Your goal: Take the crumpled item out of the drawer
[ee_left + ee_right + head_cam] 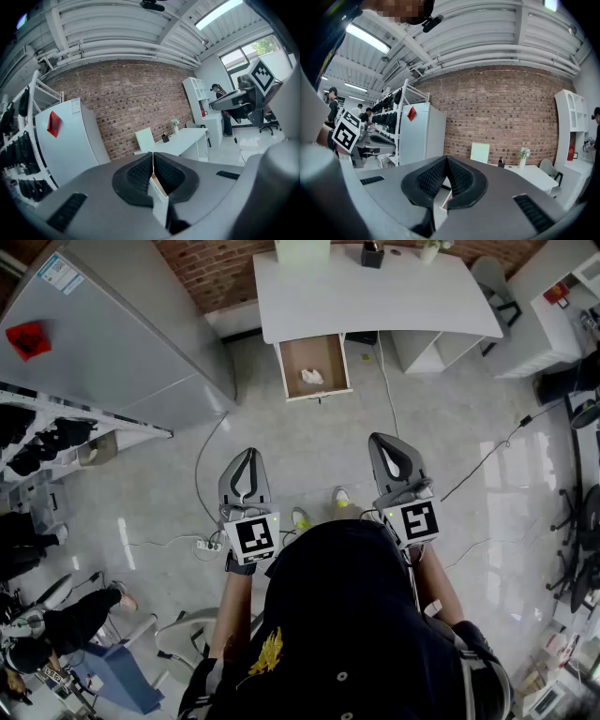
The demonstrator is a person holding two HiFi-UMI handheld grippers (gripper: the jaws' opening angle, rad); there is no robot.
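The white desk's drawer [314, 365] stands pulled open, showing its brown bottom. A small white crumpled item [312, 377] lies in it, towards the front. Both grippers hang over the floor, well short of the drawer, and point towards it. My left gripper [249, 453] is shut with nothing between its jaws, and its tips meet in the left gripper view [153, 154]. My right gripper [381, 439] is shut and empty too [446, 159]. Part of the drawer [158, 186] shows through the gap below the left jaws.
The white desk [394, 296] against the brick wall carries a dark pen holder [372, 254]. A large grey cabinet [122, 334] stands to the left, with racks [37, 437] below it. Cables and a power strip [208, 545] lie on the floor. A chair [495, 282] and white shelving [553, 315] are at the right.
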